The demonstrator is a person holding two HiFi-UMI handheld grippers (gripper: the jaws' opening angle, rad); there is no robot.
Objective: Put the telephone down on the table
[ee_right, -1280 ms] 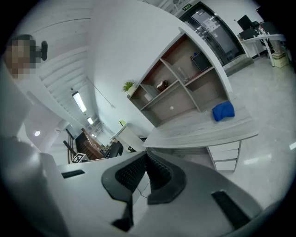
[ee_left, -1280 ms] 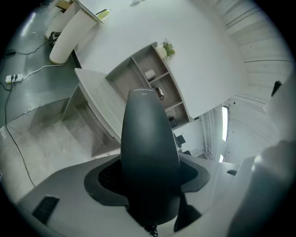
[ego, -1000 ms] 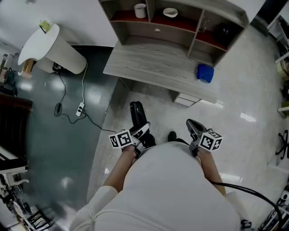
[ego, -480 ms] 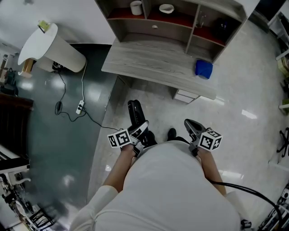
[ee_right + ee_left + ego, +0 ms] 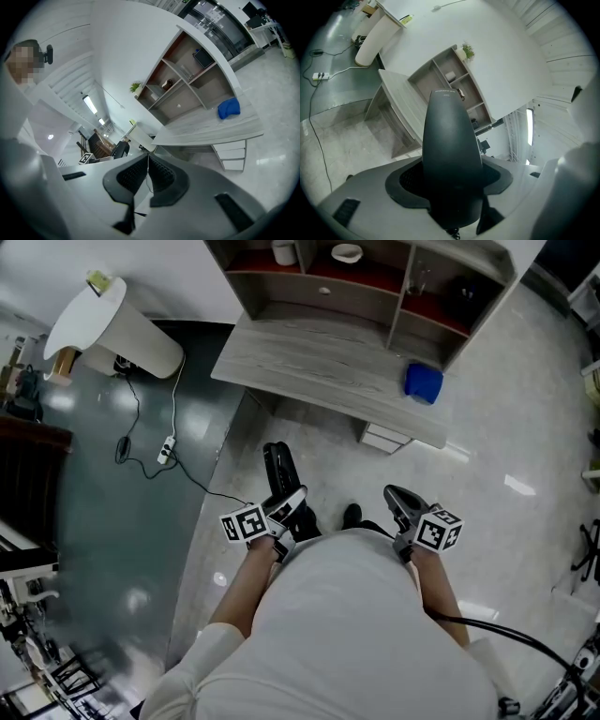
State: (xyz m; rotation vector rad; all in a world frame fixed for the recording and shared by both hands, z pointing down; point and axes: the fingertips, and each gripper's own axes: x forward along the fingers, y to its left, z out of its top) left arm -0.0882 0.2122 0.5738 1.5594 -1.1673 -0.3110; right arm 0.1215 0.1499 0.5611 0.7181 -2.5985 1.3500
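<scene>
A black telephone handset (image 5: 277, 468) sticks out forward from my left gripper (image 5: 287, 508), which is shut on its lower end. In the left gripper view the telephone (image 5: 451, 150) fills the middle and hides the jaws' gap; its tip points at the grey wooden table (image 5: 396, 108). My right gripper (image 5: 403, 503) hangs beside it over the floor, with its ridged pads (image 5: 161, 174) pressed together and nothing between them. The table (image 5: 319, 367) lies ahead of both grippers, well apart from the telephone.
A blue bundle (image 5: 424, 383) lies at the table's right end, also seen as the blue bundle (image 5: 228, 108). A shelf unit (image 5: 394, 282) with a cup and a bowl stands on the table's back. White drawers (image 5: 384, 440) sit under it. A white round stand (image 5: 112, 324) and a power strip (image 5: 166, 450) are at the left.
The left gripper and the telephone have drifted a little to the left and forward. The right gripper has barely moved, and both stay shut.
</scene>
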